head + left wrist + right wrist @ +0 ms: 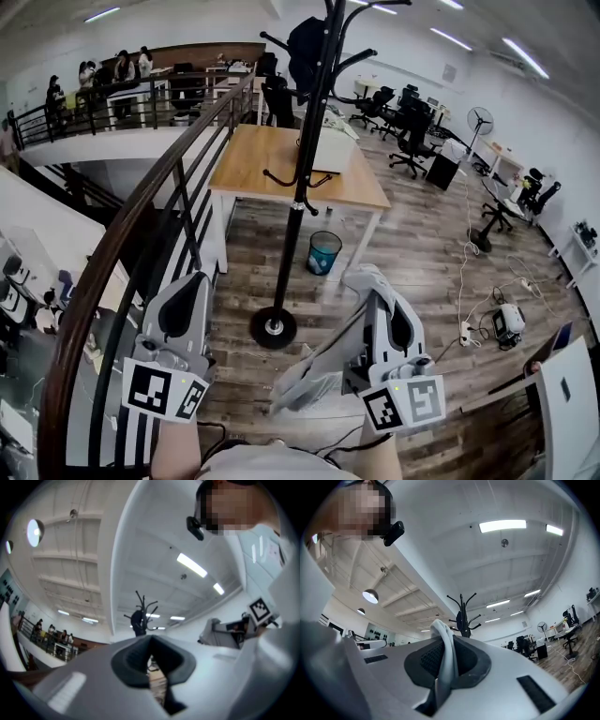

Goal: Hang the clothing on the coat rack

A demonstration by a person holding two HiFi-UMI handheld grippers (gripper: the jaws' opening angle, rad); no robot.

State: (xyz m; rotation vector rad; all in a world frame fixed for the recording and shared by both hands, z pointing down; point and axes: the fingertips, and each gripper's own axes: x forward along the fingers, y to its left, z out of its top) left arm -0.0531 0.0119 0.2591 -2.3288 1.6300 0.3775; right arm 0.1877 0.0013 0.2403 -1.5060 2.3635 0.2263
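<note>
Right tongs (446,648) are clamped on the white clothing (306,375), which sags to their left, low and near. Left tongs (151,662) are pressed together on nothing. Farther off, the black coat rack (302,178) stands on the wooden floor (422,253), with a dark garment (305,47) on its top.

Wood-plank floor (422,234) is carrying the coat rack (292,234), standing on its round black base, with a blue waste bin (323,252) sitting under the near edge of the wooden table (253,159) and black office chairs (412,141) standing farther back. White cables (466,281) are trailing over the planks at the right to a power strip (464,333), a small white device (507,322) lying near it. The table top is bearing a flat white object (330,150) at its right side
</note>
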